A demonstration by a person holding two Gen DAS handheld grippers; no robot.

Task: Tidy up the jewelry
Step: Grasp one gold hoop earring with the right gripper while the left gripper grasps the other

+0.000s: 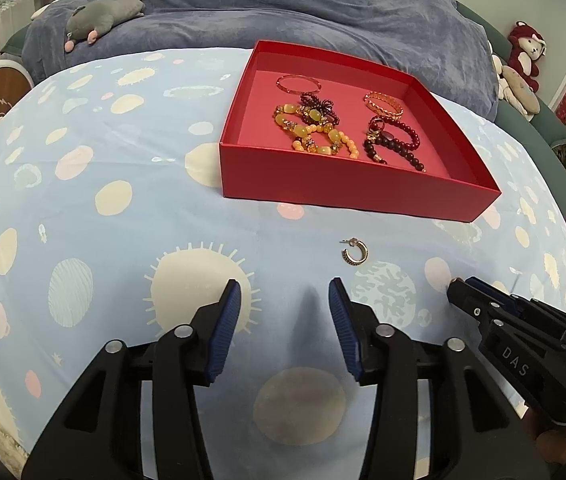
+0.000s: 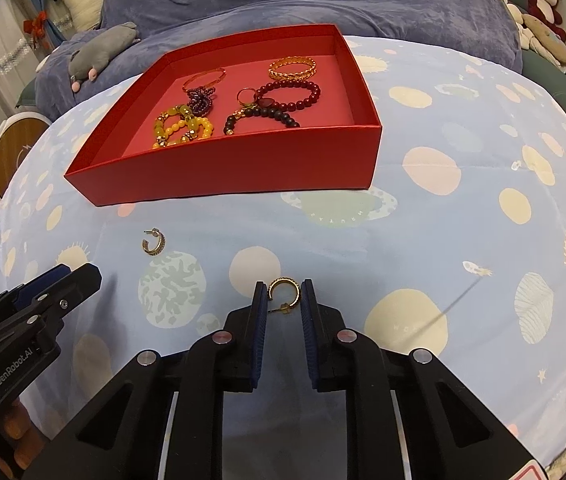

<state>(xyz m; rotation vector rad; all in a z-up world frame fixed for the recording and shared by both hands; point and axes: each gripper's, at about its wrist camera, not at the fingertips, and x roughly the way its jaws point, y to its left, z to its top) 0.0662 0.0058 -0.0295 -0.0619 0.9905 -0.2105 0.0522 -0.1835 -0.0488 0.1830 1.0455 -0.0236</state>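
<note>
Closest to my right wrist camera, the right gripper sits low over the bedsheet with a small gold hoop earring between its blue pads; the hoop fills nearly the whole gap and looks to be touching both pads, so I read it as pinched, or very nearly so. My left gripper has its fingers spread with only bare sheet between them, and it is holding nothing. A second hoop earring lies loose on the sheet just beyond that gripper and slightly to its right, between it and the red box. The box stands farther back, and it already holds the yellow bead bracelets, the dark red bead bracelets, two gold bangles and a ring. By my judgement most of the sorting is done: what remains is these two earrings, one in my right grip and one still to be picked up. Both grippers are angled steeply down toward the bed, side by side, with the right one's tip showing at the right edge of my left view
</note>
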